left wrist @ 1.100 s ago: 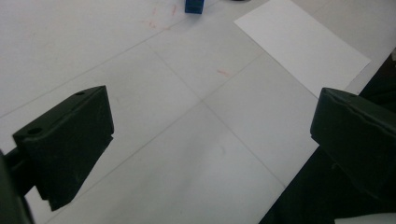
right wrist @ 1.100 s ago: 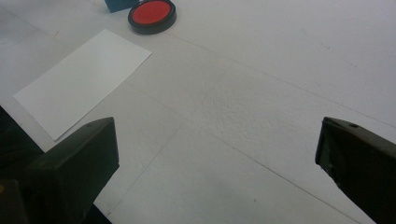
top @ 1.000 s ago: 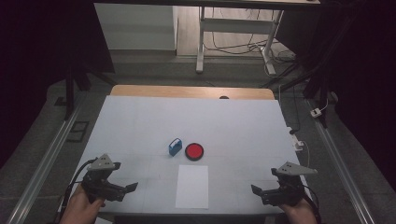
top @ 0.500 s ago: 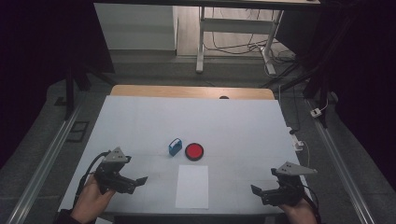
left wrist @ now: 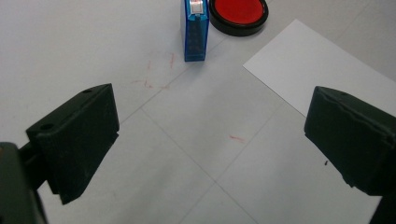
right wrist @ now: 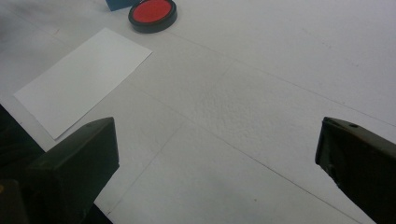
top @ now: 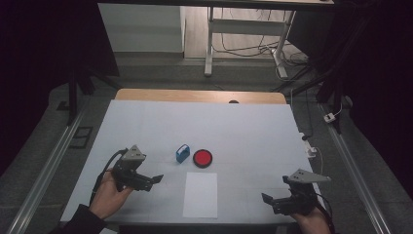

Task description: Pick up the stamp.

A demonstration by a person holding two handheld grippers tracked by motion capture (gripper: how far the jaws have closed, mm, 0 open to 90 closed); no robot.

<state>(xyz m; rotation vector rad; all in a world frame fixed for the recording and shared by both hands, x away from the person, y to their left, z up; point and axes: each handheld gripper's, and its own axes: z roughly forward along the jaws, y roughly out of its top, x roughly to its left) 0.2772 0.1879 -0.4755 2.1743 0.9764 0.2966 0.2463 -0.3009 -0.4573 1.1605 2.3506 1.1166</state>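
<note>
The left gripper (top: 155, 179), jaws spread, hovers over the worktop (top: 243, 126); the blue stamp (top: 182, 153) stands near, to its far right, beside the red ink pad (top: 202, 158).

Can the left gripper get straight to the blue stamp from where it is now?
Probably yes. The left gripper has its jaws wide open and aimed at the blue stamp, with only bare table between them. The red ink pad sits close beside it.
</note>
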